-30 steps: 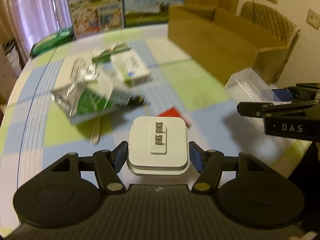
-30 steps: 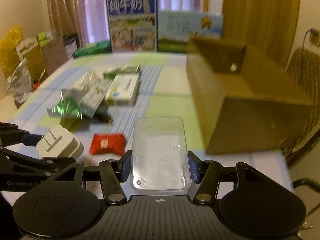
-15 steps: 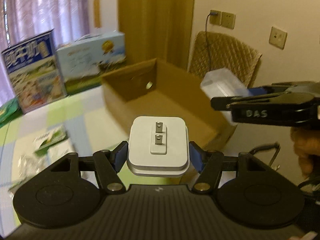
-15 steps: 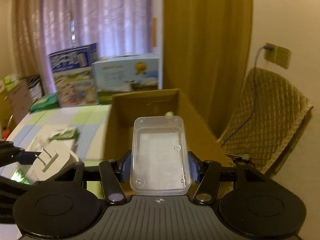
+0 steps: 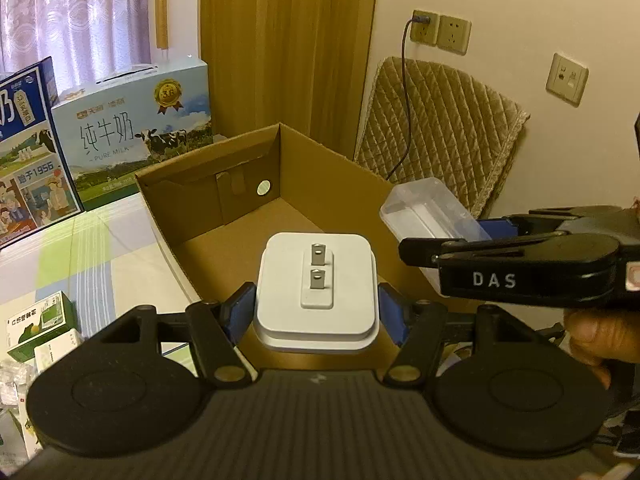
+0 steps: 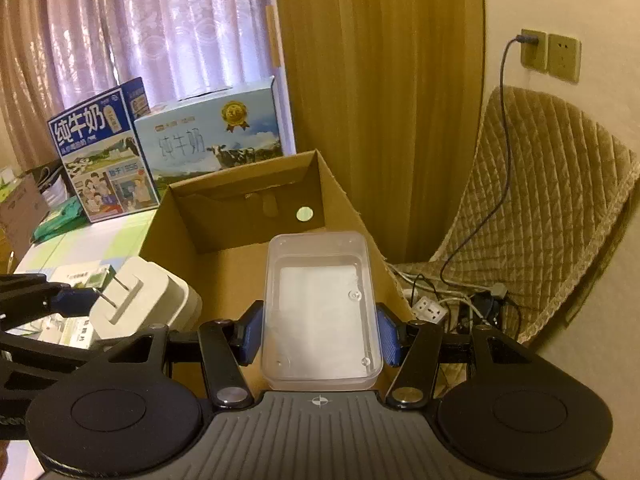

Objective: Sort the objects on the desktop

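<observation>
Deposit step: your left gripper (image 5: 316, 308) clamps the charger (image 5: 316, 288), right gripper (image 6: 320, 336) the clear case (image 6: 320, 308); release both into the cardboard box (image 5: 224, 216) at 12 o'clock.

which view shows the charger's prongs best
The left wrist view: the white charger sits centred in the left claw, both prongs facing the camera. The right wrist view shows it only from the side at the left edge.
</observation>
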The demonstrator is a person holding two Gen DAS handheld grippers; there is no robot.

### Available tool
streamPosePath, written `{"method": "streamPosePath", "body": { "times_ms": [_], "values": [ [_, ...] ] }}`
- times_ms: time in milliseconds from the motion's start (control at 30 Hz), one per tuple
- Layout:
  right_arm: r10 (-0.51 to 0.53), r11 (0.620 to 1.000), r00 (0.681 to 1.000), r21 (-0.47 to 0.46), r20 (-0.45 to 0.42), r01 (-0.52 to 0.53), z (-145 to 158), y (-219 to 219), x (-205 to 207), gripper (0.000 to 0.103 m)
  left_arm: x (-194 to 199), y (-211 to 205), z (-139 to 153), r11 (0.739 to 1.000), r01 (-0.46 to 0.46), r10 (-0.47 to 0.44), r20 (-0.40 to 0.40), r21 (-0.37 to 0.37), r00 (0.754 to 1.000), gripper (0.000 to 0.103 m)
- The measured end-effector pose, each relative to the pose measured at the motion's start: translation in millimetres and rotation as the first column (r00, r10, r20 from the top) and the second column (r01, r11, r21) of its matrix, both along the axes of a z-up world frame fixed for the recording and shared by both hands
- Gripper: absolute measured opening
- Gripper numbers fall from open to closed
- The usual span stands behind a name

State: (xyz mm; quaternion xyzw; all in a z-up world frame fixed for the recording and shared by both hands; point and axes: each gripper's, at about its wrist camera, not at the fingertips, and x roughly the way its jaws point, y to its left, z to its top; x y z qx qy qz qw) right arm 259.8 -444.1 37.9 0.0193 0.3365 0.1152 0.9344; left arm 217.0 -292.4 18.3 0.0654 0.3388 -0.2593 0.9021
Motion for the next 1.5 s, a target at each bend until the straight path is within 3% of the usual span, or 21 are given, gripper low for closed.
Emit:
{"method": "streamPosePath", "body": {
  "times_ms": [200, 600, 633, 733, 833, 1033, 1200, 1500],
  "values": [
    [-0.008, 1.000, 1.000, 0.006, -0.009, 0.008, -2, -2, 0, 0.054, 6, -3, -10, 0.999, -0.008, 0.008, -0.021, 0.031, 1.000, 0.062],
    [0.033, 0.999, 0.999, 0.015, -0.041, -0.033, -7, 13, 2, 0.054, -20, 50, 13, 0.995, -0.101, 0.101, 0.015, -0.028, 0.995, 0.065],
    [0.039, 0.999, 0.998, 0.025, -0.042, -0.038, -7, 14, 3, 0.055, -23, 55, 15, 0.993, -0.110, 0.110, 0.014, -0.032, 0.994, 0.065],
    [0.026, 0.999, 0.999, 0.046, -0.023, -0.025, -4, 14, 1, 0.071, -34, 70, 19, 0.990, -0.139, 0.140, 0.027, -0.032, 0.990, 0.066],
    [0.015, 0.998, 1.000, 0.058, -0.010, -0.014, 2, 13, -4, 0.072, -48, 87, 21, 0.984, -0.174, 0.175, 0.037, -0.031, 0.984, 0.067],
    [-0.002, 0.994, 1.000, 0.113, 0.023, 0.000, 17, 12, -32, 0.074, -78, 133, 22, 0.961, -0.273, 0.274, 0.028, -0.041, 0.961, 0.072],
    [0.033, 0.985, 0.998, 0.170, 0.047, -0.041, 24, 23, -74, 0.078, -108, 181, 16, 0.927, -0.375, 0.375, -0.003, -0.024, 0.927, 0.075],
    [0.185, 0.968, 0.983, 0.170, 0.001, -0.182, 1, 76, -145, 0.088, -160, 249, 19, 0.857, -0.516, 0.516, -0.024, 0.007, 0.856, 0.075]
  ]
}}
